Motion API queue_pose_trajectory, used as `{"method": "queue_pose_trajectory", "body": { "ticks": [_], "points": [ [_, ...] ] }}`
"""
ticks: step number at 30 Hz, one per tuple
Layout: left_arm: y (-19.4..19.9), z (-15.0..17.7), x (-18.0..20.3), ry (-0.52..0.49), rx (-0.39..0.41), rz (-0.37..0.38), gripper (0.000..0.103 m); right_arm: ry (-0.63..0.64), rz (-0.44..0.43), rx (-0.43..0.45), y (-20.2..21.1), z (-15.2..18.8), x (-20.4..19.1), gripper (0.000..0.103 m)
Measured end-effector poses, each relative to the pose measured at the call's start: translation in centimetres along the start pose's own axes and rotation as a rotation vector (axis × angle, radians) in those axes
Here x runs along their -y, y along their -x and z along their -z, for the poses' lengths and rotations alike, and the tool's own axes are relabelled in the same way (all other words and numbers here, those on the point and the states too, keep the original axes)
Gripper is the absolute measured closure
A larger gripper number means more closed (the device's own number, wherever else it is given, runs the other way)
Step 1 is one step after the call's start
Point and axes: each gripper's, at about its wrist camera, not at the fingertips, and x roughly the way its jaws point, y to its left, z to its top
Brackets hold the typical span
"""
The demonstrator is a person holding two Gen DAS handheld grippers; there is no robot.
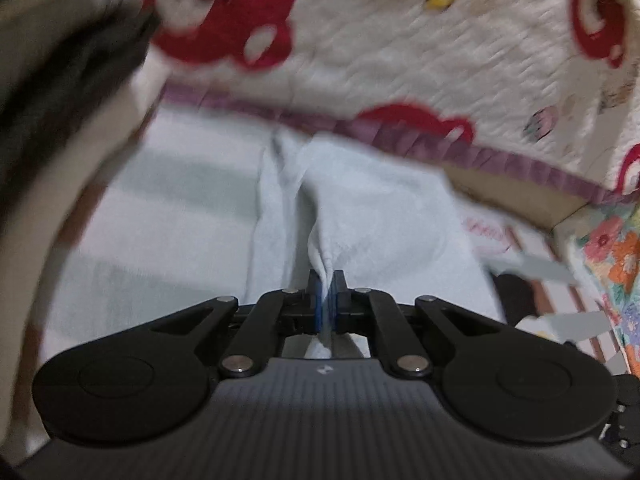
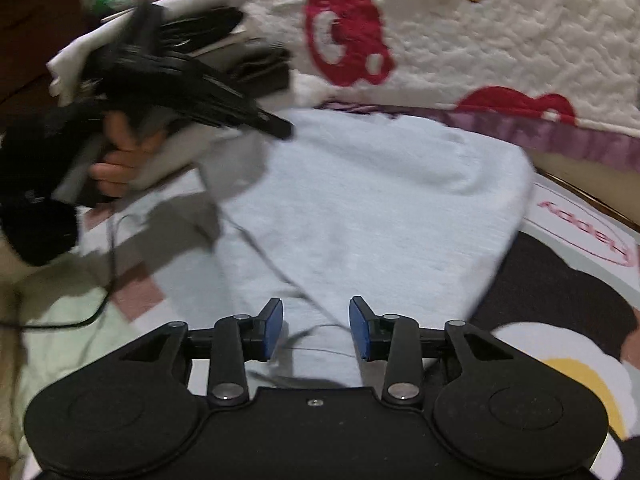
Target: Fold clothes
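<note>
A pale blue-grey garment [image 1: 360, 216] lies spread on the bed. My left gripper [image 1: 327, 280] is shut on a pinched ridge of its cloth, which bunches up between the pads. In the right wrist view the same garment [image 2: 372, 200] lies flat ahead, with a thin dark cord across it. My right gripper [image 2: 316, 320] is open and empty, low over the garment's near edge. The left gripper also shows in the right wrist view [image 2: 280, 130], held by a hand at the garment's far left edge.
A white quilt with red prints [image 2: 500, 40] and a purple border lies behind the garment. Folded white and dark clothes [image 2: 224, 28] are stacked at the back left. A dark patterned mat [image 2: 560, 300] is at the right. A black cable [image 2: 100, 304] runs along the left.
</note>
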Motion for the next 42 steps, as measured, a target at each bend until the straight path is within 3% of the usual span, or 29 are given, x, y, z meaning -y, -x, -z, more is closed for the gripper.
{"method": "queue_pose_trajectory", "body": {
  "ticks": [2,7,12,16,23,26,29,33,34,37,39,42],
  "points": [
    [-0.2,0.3,0.2,-0.016,-0.007,-0.025,0.099,0.022,-0.045,-0.018,-0.4,0.1,-0.6,0.060],
    [2.2,-0.9,0.8,-0.032,0.065,-0.015,0.099,0.050,-0.063,-0.051,-1.0,0.3,-1.3,0.061],
    [0.2,0.5,-1.1,0.022,-0.018,-0.038,0.100,0.050,-0.067,-0.087,-1.5,0.3,-1.5,0.060],
    [-0.5,0.6,-1.2,0.007,-0.025,-0.054,0.099,0.044,-0.086,-0.112,-1.5,0.3,-1.6,0.061],
    [0.3,0.7,-0.9,-0.032,-0.023,-0.141,0.096,0.012,-0.159,-0.135,-0.4,0.3,-1.1,0.073],
    [1.5,0.6,-1.4,-0.022,-0.013,-0.177,0.096,-0.117,-0.194,-0.056,2.1,-0.1,1.6,0.074],
    [2.9,0.5,-2.6,0.057,-0.012,-0.112,0.092,-0.377,-0.119,0.017,3.2,0.4,6.1,0.065],
    [3.0,1.2,-3.8,0.172,-0.076,0.014,0.062,-0.611,-0.082,0.039,2.9,1.8,9.9,0.058],
    [3.0,1.3,-4.1,0.201,-0.092,0.045,0.061,-0.634,-0.076,0.027,2.4,1.9,10.1,0.056],
    [2.5,2.0,-3.9,0.198,-0.138,0.004,0.056,-0.728,-0.096,0.008,0.8,2.5,10.4,0.055],
    [2.4,2.6,-3.5,0.170,-0.160,-0.045,0.055,-0.787,-0.125,0.015,0.2,2.8,10.5,0.047],
    [2.4,3.6,-3.2,0.191,-0.167,-0.030,0.055,-0.831,-0.132,0.006,-0.3,3.2,10.2,0.045]
  ]
}}
